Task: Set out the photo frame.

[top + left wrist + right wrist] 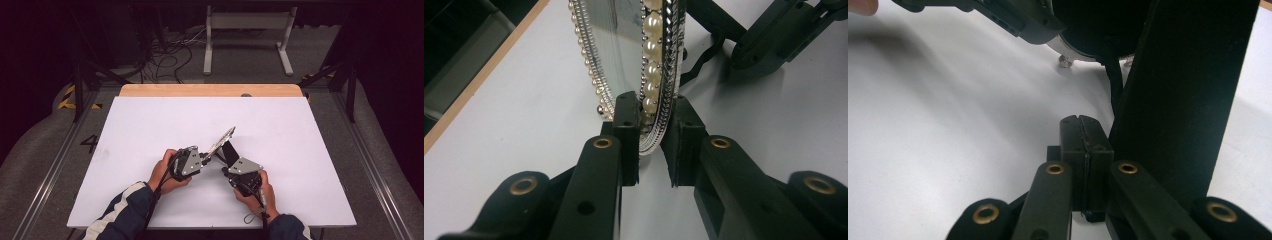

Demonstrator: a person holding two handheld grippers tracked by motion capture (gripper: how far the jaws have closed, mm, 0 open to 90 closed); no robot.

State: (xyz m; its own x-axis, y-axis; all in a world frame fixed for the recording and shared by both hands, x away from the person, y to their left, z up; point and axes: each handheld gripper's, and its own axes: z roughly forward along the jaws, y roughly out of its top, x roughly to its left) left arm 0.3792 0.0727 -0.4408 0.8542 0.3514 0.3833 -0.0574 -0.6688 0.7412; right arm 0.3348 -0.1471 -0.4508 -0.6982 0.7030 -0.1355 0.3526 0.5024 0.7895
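**Between the left claw's jaws: a pearl-rimmed mirror held by its edge**

Between the jaws of the left claw (651, 145) stands a mirror (624, 55) with a silver frame set with pearls; the two pads pinch its lower rim, one on the glass side, one on the back. The right claw (1083, 145) is shut on nothing, its pads pressed flat together, and it sits just beside the black stand (1183, 100) that props the mirror from behind.

The mirror looks stiff and fairly light, but I judge it fragile: glass face, glued beads, a smooth metal rim that could slip under the pads. The rim is the sensible place to grip, squarely across the frame and not on the glass; the stand is the other safe hold.

The high view shows the whole layout: the mirror (221, 139) tilted above the white table (150, 125), the left claw (200, 161) at its low end, the right claw (226, 165) under the stand (231, 152). The left gripper view gives the pearls and the exact bite of the pads. The right gripper view shows the closed pads and the stand's back.
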